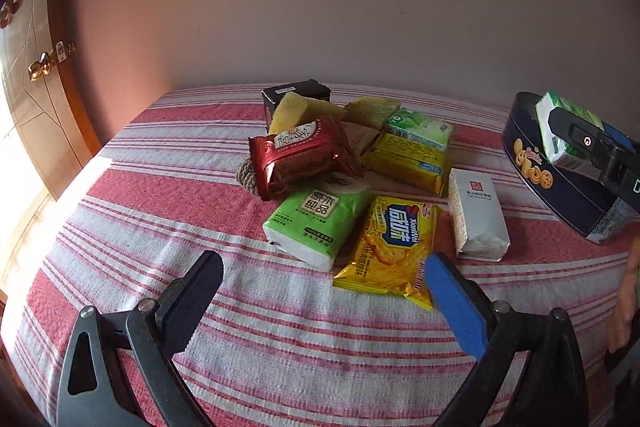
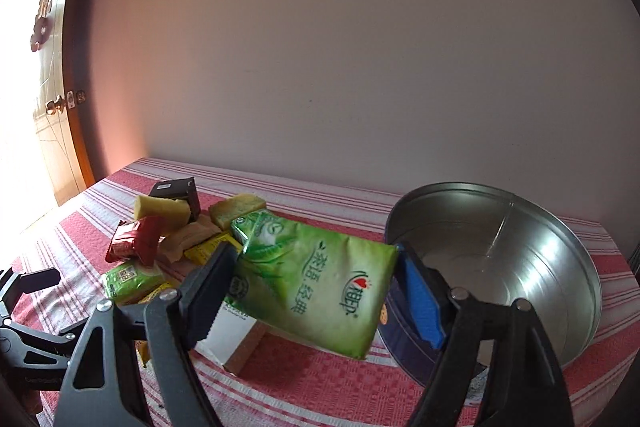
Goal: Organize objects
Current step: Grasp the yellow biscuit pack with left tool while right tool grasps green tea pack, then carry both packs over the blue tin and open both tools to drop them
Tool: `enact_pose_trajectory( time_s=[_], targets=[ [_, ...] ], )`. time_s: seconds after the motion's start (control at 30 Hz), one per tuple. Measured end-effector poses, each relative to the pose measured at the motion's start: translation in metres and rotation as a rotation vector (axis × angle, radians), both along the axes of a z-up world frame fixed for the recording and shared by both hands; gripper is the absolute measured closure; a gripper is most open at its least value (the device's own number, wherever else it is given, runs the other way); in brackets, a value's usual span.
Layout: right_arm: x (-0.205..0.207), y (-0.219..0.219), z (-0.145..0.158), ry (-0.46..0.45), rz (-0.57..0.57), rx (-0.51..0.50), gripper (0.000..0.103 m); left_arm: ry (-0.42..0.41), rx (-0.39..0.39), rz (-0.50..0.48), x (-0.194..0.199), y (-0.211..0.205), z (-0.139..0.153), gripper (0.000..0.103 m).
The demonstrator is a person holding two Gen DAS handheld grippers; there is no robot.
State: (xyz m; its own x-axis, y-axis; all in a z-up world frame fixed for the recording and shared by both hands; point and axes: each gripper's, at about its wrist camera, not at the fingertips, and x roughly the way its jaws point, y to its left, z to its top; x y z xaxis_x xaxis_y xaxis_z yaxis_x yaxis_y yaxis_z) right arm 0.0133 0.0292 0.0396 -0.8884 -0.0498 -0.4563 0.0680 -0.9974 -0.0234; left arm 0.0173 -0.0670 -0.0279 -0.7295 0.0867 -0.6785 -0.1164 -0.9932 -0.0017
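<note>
A desk (image 1: 120, 227) draped in a red-and-white striped cloth is seen carrying the whole job. At its right side a round cookie tin (image 2: 560, 259) stands open, and its inside appears bare, so nothing is judged packed yet. A green tissue pack (image 2: 320, 291) is pinched between the pads of the right claw (image 2: 316, 287) and carried just beside the tin's rim, clear of the cloth. The rest is left in a loose pile: another green tissue pack (image 1: 320, 223), a yellow cracker bag (image 1: 396, 247), a red snack packet (image 1: 304, 155), a white pack (image 1: 476, 215). The left claw (image 1: 324, 279) is held spread and empty, near the cracker bag.
</note>
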Motion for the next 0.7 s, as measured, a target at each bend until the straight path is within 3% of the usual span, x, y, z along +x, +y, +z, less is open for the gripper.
enact_pose_trajectory(
  time_s=[0.17,0.3,0.37,0.53,0.6,0.63,0.7],
  targets=[
    [0.000,0.013,0.005,-0.002,-0.014,-0.031,0.022,-0.071,0.044,-0.077,-0.016,0.031,-0.008,0.016],
    [0.008,0.010,0.007,0.031,-0.011,-0.005,0.022,-0.093,0.012,-0.050,-0.033,0.042,-0.014,0.025],
    [0.009,0.009,0.009,0.037,-0.008,0.004,0.022,-0.140,0.037,-0.039,-0.044,0.039,-0.021,0.031],
    [0.012,0.012,0.011,0.038,-0.009,-0.015,0.022,-0.147,0.008,-0.028,-0.054,0.042,-0.022,0.031],
    [0.012,0.013,0.013,0.042,-0.013,-0.013,0.022,-0.144,-0.009,-0.027,-0.055,0.042,-0.023,0.038],
    [0.012,0.013,0.014,0.045,-0.016,-0.011,0.022,-0.138,-0.006,-0.030,-0.053,0.041,-0.022,0.048],
    [0.013,0.014,0.015,0.051,-0.020,-0.014,0.022,-0.137,0.015,-0.034,-0.051,0.038,-0.021,0.049]
  ],
)
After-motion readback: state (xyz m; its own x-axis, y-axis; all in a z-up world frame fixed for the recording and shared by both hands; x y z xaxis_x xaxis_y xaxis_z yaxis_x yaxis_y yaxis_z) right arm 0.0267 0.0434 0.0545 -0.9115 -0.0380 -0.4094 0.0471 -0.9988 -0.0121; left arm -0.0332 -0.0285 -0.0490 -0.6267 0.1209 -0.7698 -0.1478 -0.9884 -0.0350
